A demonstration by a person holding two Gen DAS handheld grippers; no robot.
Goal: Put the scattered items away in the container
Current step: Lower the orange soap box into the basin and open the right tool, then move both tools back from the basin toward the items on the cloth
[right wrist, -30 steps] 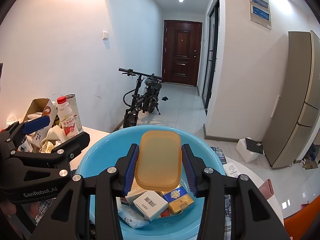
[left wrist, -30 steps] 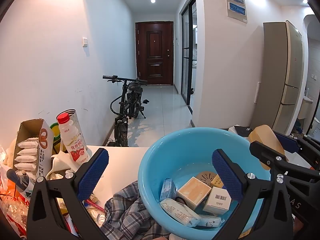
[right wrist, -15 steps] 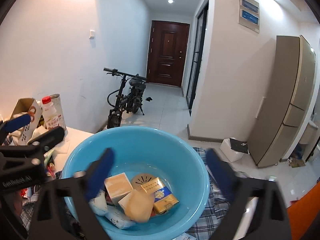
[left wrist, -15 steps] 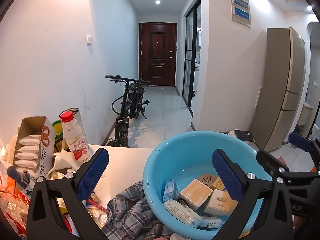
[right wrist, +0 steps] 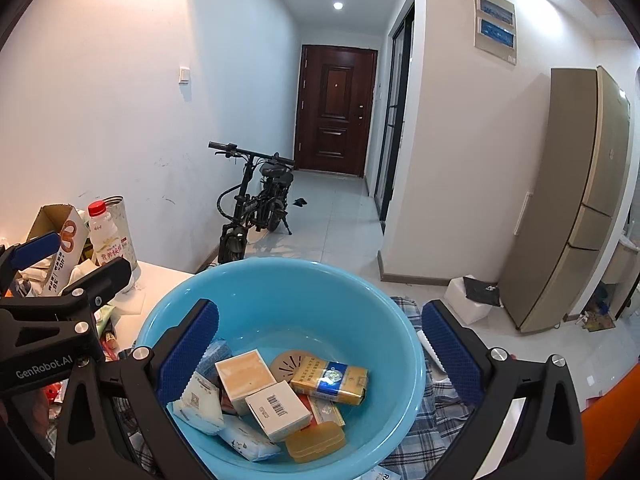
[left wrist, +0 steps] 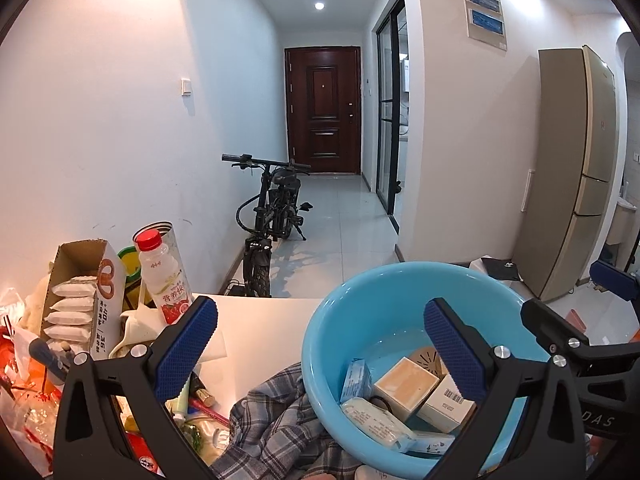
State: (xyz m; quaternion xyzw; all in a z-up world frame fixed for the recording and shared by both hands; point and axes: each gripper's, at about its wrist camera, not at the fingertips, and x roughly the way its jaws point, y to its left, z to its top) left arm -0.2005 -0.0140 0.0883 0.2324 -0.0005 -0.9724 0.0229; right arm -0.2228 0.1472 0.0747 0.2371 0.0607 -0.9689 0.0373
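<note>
left wrist cam: the left gripper (left wrist: 318,350) is spread wide with nothing between its blue pads, hanging over the near edge of the white table (left wrist: 256,320). the light blue basin (left wrist: 320,344) sits right of centre, resting partly on a plaid cloth (left wrist: 276,412), and the right-hand finger overlaps the basin's inside. inside it you can see a tan box (left wrist: 404,384), a white barcode box (left wrist: 448,400), a small blue packet (left wrist: 356,376) leaning on the wall, and a white wipes pack (left wrist: 376,420) at the front. over on the left there's a pile of clutter: an open pretzel carton (left wrist: 86,292) with white sachets, a red-capped drink bottle (left wrist: 164,276) standing upright, and a metal tin (left wrist: 170,240) behind it. the other gripper pokes in from the right edge.

right wrist cam: the right gripper (right wrist: 316,350) is also wide open and empty, both fingers straddling the basin (right wrist: 360,292) from above. the amber soap case (right wrist: 316,446) lies in the bottom at the front, touching the barcode box (right wrist: 278,410). next to those are the tan box (right wrist: 244,374), a gold and blue cigarette pack (right wrist: 330,380), a round drain cover (right wrist: 290,364) half buried, and a couple of wipes packs (right wrist: 200,404). the left gripper (right wrist: 68,264) shows at the left edge, open, near the bottle (right wrist: 108,236) and carton (right wrist: 60,248). a bike (right wrist: 256,204) is parked down the hallway.
</note>
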